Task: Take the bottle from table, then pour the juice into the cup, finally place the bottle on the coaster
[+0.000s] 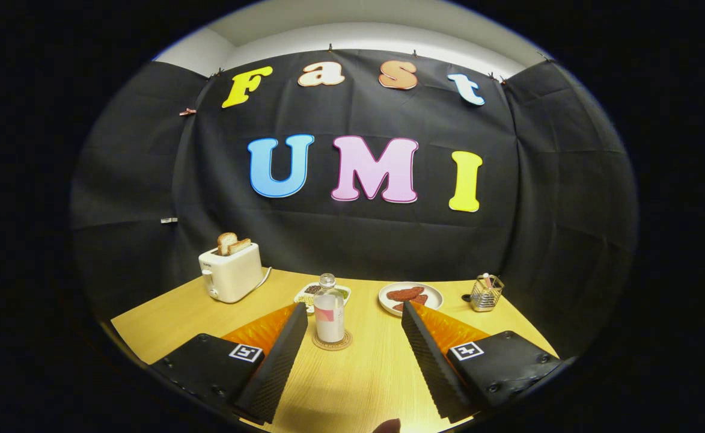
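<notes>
A clear glass bottle (pixel 329 310) with a pink label stands upright on a round coaster (pixel 332 343) on the wooden table (pixel 178 319). It sits just ahead of the left fingertip, slightly left of the middle of the gap. My gripper (pixel 353 308) is open, its two black ribbed fingers (pixel 280 361) spread wide on either side and touching nothing. I cannot make out a cup.
A white toaster (pixel 231 273) with toast stands at the back left. Behind the bottle lies a small white dish (pixel 322 293) of food. A plate (pixel 411 296) with dark red slices sits behind the right finger, and a wire holder (pixel 486 292) stands at the back right.
</notes>
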`<state>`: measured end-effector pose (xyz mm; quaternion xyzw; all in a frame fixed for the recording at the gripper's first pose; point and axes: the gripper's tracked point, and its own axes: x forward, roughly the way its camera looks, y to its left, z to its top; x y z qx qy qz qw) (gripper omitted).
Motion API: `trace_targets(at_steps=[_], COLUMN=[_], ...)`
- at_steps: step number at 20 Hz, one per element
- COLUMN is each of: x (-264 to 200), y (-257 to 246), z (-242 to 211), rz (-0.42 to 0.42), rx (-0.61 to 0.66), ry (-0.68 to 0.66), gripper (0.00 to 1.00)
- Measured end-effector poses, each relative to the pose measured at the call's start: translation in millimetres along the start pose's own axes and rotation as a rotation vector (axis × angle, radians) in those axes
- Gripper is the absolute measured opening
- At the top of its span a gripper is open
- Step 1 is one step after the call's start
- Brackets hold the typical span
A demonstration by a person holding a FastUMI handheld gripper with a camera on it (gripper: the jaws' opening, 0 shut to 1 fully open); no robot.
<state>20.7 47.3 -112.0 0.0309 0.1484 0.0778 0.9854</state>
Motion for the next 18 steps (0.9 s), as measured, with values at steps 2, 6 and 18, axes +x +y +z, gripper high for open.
trace_targets(at_steps=[2,6,18], x=[-11,-24,-32], y=[-1,-3,-4], z=[4,14,47], rz=[-0.008,-0.023,-0.046], rx=[-0.004,-0.023,-0.015], ry=[-0.012,-0.029,-0.081], gripper=[0.97,0.96,0.96])
